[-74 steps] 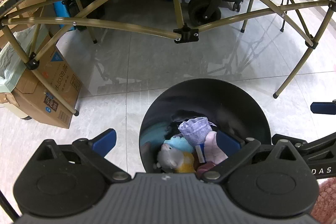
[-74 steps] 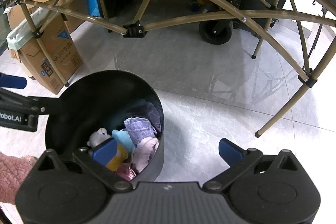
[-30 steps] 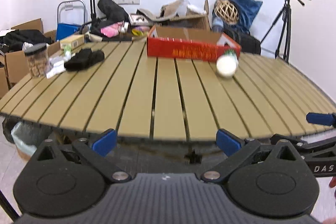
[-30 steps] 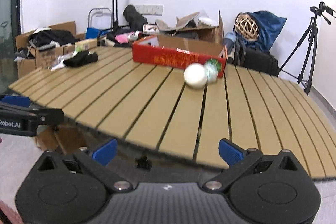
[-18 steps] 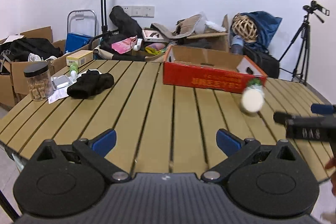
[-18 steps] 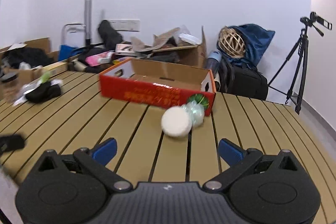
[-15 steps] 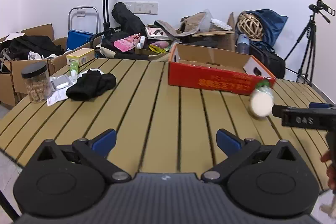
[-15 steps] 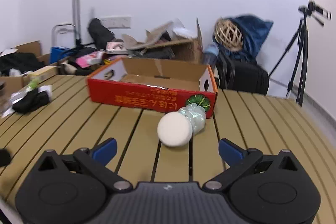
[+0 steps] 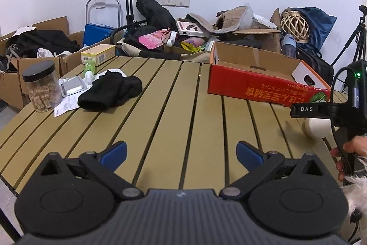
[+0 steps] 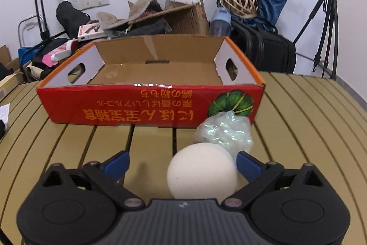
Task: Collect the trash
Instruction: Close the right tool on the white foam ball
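Since 0.5 s ago the right gripper [image 10: 181, 164] has closed in on the round white foam ball [image 10: 202, 170], which now sits between its wide-open blue fingertips [image 10: 117, 163], nearer the right one, contact unclear. Ball rests on the slatted tan table [image 10: 73, 144] beside crumpled clear plastic wrap [image 10: 223, 131], before the red cardboard box [image 10: 149, 105]. Left gripper [image 9: 181, 154] hovers wide open, empty.

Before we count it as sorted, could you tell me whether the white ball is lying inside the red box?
No, the white ball lies on the slatted table in front of the red box, between the right gripper's open fingers.
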Demonstrator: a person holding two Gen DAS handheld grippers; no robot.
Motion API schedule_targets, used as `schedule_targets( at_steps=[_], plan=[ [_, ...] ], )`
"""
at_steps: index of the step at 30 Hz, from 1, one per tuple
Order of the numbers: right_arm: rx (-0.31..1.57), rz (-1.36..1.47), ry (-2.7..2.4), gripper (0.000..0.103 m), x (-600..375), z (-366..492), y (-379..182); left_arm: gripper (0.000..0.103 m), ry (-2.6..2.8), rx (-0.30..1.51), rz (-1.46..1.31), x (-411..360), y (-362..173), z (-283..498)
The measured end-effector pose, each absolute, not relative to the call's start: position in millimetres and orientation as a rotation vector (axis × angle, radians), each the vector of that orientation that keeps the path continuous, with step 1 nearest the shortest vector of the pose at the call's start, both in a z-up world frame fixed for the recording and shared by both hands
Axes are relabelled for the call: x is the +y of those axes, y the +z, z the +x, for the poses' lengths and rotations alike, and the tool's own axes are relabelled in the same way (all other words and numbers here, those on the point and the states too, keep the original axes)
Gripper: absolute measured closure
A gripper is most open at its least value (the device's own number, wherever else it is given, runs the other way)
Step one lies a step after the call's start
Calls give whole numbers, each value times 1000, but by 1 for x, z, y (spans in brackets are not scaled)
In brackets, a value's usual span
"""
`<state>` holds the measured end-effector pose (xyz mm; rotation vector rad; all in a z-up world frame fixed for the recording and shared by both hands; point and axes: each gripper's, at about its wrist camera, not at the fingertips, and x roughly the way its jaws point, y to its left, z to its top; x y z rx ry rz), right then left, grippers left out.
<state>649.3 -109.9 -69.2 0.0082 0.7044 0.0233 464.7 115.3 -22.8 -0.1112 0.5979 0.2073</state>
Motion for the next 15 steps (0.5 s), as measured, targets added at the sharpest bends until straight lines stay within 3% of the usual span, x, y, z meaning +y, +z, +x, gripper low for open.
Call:
schedule_targets(
  at_steps=[2,6,15],
  plan=[
    [701,5,14,14,-108,653,-71,0,207,600,-111,116,-23,466],
    [698,-22,-2,49,-107,652,-71,0,206,606,-117,117,-25,468],
    [676,-8,23,55,-121,634,-63,0,188,601,-116,110,-24,467]
  ],
)
